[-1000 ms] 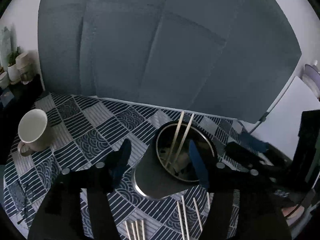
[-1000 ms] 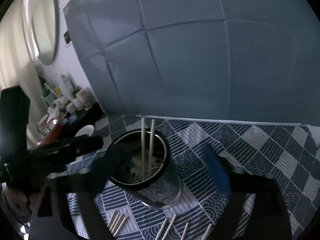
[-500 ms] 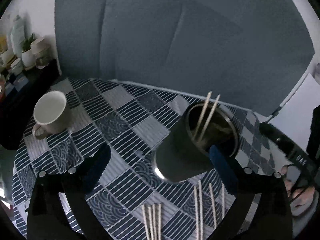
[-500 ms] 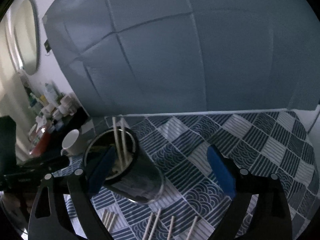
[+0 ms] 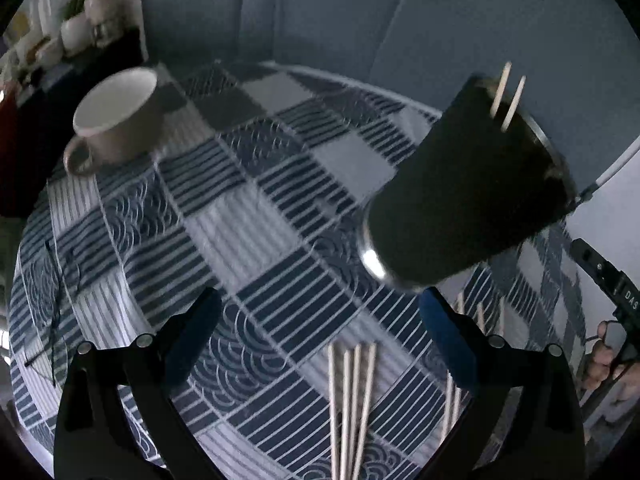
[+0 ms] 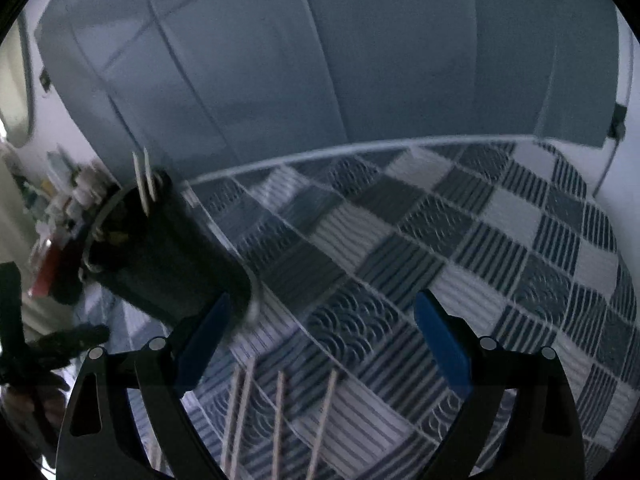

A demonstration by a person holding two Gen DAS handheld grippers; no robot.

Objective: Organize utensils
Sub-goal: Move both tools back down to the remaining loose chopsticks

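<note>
Both the left gripper [image 5: 316,340] and the right gripper [image 6: 320,344] gape wide and empty over loose chopsticks [image 5: 352,408] at 6 o'clock on the tabletop [image 5: 248,216]. Reaching carelessly, a finger could clip the dark cup [image 5: 464,196] at 2 o'clock and topple it, or scatter the thin sticks

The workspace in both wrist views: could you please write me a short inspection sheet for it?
Surface: table under a blue-and-white patchwork cloth.
Job's things: dark cup holding two chopsticks; loose chopsticks lying on the cloth near the grippers.
Clutter: white mug, upright, empty as far as visible.
Grippers: left gripper open, nothing between its jaws; right gripper open, also empty.
Cables: thin dark cord on the cloth's left edge.
Surroundings: grey-blue padded backdrop; shelf of jars.
</note>
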